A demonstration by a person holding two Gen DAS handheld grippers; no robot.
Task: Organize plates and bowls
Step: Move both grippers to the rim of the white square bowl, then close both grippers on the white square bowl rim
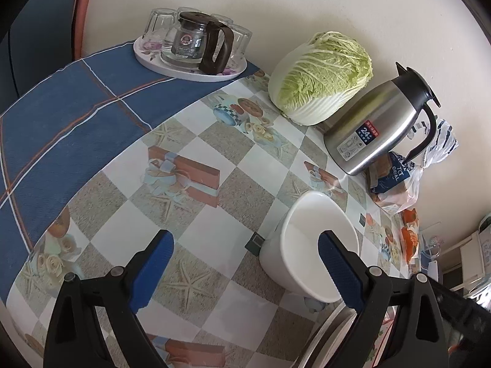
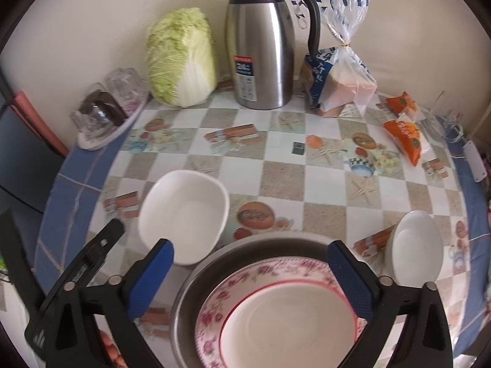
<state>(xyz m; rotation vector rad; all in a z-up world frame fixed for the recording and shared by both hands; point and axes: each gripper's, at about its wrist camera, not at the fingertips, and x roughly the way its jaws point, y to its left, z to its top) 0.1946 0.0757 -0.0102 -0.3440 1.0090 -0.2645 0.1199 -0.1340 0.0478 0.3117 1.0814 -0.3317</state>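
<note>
Table [image 2: 285, 184] under a checked oilcloth carries all items, with a blue cloth showing along its rim. Next in size, a steel basin [image 2: 190, 300] sits at the near edge and holds a floral-rimmed plate [image 2: 211, 316], which in turn holds a white plate with a red rim [image 2: 291, 319]. The right gripper [image 2: 250, 279] hangs above this stack with its jaws spread wide and nothing between the blue pads [image 2: 150, 279]; the stack lies directly beneath and between them. The basin's near portion is cut off by the frame.

A square white bowl [image 2: 184, 214] stands just left of the basin; whether the two touch cannot be determined. In the left wrist view the same square white bowl [image 1: 310, 245] lies beneath the right-hand finger of the left gripper [image 1: 245, 270], whose jaws are also wide apart and grip nothing. That finger covers part of the bowl's rim. A small white bowl [image 2: 414, 245] stands to the right of the basin, apart from it.

Along the wall stand a steel thermos jug [image 2: 260, 46], a napa cabbage [image 2: 181, 61] and a bagged loaf of bread [image 2: 340, 82]. A tray of glasses [image 1: 190, 46] with a glass pot sits far left; in the right wrist view it is blurred. Orange packets [image 2: 403, 135] lie at the far right, their print unreadable.
</note>
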